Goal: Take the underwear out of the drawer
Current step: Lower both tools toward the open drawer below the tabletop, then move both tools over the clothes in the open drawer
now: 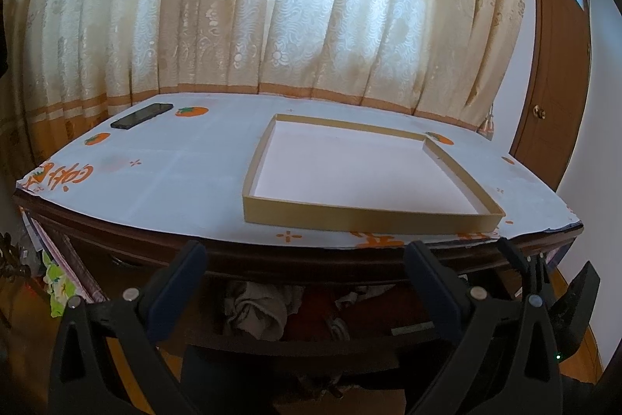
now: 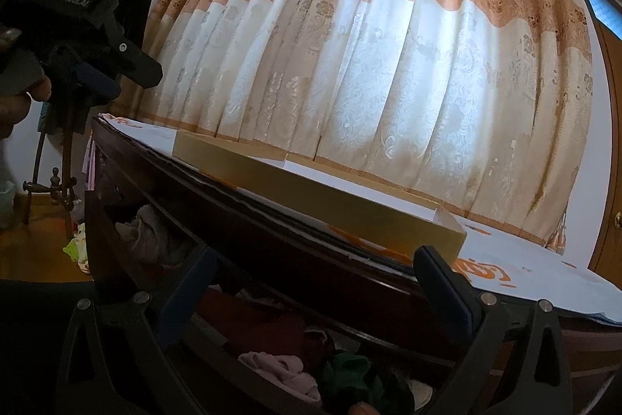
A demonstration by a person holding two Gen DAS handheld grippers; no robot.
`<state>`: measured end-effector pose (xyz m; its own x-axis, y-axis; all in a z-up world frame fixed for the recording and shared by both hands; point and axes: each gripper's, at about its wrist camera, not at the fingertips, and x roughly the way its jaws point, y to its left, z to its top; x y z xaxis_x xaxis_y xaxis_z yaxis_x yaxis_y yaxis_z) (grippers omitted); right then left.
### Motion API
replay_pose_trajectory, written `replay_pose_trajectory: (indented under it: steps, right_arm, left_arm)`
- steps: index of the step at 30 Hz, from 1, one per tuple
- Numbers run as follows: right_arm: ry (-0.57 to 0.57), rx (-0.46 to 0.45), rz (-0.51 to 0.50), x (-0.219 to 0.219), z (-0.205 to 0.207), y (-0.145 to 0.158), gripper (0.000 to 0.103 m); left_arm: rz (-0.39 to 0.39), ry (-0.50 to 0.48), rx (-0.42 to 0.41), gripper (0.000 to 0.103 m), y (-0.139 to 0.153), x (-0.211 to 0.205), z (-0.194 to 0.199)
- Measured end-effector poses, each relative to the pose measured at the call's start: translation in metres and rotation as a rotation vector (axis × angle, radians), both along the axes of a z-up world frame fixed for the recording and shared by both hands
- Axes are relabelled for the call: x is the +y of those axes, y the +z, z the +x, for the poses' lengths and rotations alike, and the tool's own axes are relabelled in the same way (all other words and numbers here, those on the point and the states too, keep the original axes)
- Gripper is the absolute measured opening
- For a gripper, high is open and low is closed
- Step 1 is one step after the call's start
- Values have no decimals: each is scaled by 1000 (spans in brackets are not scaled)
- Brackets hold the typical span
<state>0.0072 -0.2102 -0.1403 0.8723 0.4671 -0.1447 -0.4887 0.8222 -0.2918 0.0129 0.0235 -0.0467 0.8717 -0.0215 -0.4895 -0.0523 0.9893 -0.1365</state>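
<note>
The drawer (image 1: 295, 348) stands pulled out under the table top, with crumpled underwear inside. A grey-beige piece (image 1: 254, 308) lies at its left and a dark red one (image 1: 317, 306) beside it. My left gripper (image 1: 309, 259) hovers open above the drawer, nothing between its fingers. In the right wrist view the drawer (image 2: 101, 240) also holds a grey-beige piece (image 2: 149, 230), a pink piece (image 2: 282, 370) and a green one (image 2: 350, 374). My right gripper (image 2: 318, 259) is open over them and holds nothing. The left gripper (image 2: 97, 78) shows at the upper left there.
A shallow gold cardboard box (image 1: 369, 216) lies on the white cloth-covered table (image 1: 175, 174). A black phone (image 1: 142, 115) rests at the far left. Curtains (image 1: 291, 6) hang behind, a wooden door (image 1: 559, 84) at right. Green cloth (image 1: 56, 284) lies on the floor at left.
</note>
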Motion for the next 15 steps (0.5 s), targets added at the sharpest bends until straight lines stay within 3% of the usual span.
replay_pose_trajectory:
  steps: [15]
  right_arm:
    - [17,48,-15,-4,-14,-2,103]
  left_arm:
    - [-11,3,-8,103,1,5,-5]
